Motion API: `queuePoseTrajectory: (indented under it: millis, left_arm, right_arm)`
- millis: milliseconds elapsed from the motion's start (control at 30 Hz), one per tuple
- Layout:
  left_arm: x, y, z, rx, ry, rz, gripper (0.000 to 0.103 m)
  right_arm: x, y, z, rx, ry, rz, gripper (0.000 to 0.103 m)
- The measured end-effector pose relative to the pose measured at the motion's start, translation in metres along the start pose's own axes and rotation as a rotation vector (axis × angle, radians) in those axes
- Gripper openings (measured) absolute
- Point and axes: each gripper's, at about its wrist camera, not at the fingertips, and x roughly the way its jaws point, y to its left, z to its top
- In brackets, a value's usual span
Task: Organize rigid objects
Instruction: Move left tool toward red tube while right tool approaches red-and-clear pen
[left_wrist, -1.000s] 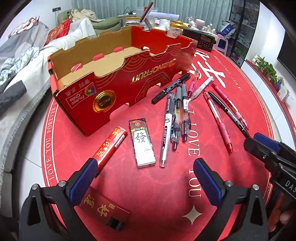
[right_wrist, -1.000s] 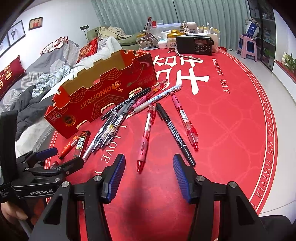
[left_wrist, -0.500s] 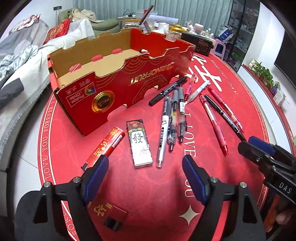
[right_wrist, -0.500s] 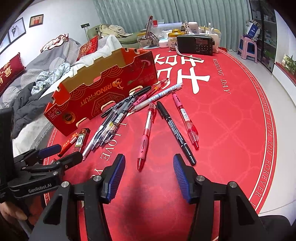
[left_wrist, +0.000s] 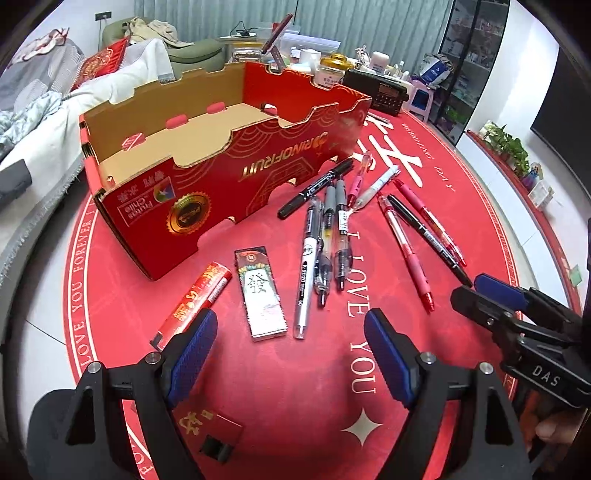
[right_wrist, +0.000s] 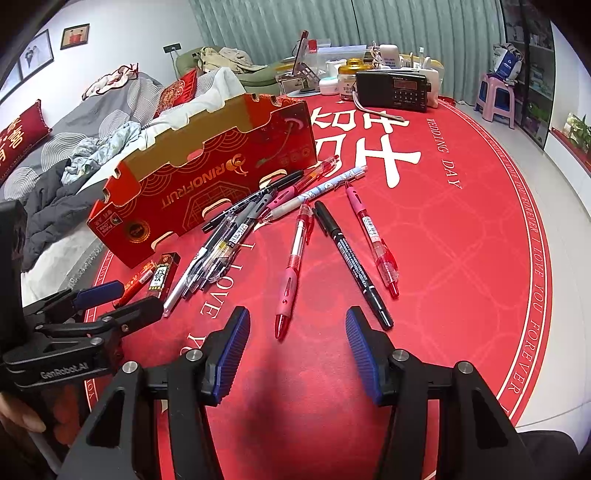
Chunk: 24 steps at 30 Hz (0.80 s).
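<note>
- The left hand-held gripper (left_wrist: 290, 347) hangs wide apart with nothing between its blue pads, just short of a flat black-and-silver rectangular pack (left_wrist: 260, 292).
- The right hand-held gripper (right_wrist: 295, 341) gapes empty just short of a red-and-pink plastic pen (right_wrist: 291, 264).
- Behind the pack stands an open red cardboard box (left_wrist: 229, 177); loose pens fan out to its right on the red round tabletop (left_wrist: 295, 387).

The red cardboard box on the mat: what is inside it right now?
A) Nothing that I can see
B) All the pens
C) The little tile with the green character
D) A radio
A: in the left wrist view the red cardboard box shows only bare brown walls and floor, while the pens and the tile with the green character lie outside it on the red mat.
</note>
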Motion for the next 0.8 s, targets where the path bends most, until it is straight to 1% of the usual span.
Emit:
queuePoseTrajectory:
  millis: [133,267,367,433,600,800]
  left_arm:
    - [0.001,0.001,0.001,0.003,0.019,0.004,0.085]
    - [0.005,-0.005,0.002,0.047,0.048,0.050,0.085]
    - [0.007,-0.005,0.002,0.062,0.064,0.068,0.085]
    - [0.005,-0.002,0.001,0.060,0.065,0.062,0.085]
    - [0.007,0.013,0.002,0.020,0.090,0.031,0.086]
    - [0.007,0.018,0.004,0.020,0.102,0.032,0.086]
  right_arm:
    - [0.000,0.001,0.001,0.001,-0.001,-0.001,0.056]
    - [0.001,0.004,0.004,-0.004,0.009,-0.004,0.056]
    - [0.002,0.008,0.007,-0.017,0.016,-0.014,0.056]
    - [0.001,0.010,0.009,-0.020,0.016,-0.020,0.056]
    - [0.002,0.011,0.011,-0.016,0.027,-0.033,0.056]
    - [0.003,0.011,0.018,-0.011,0.032,-0.038,0.056]
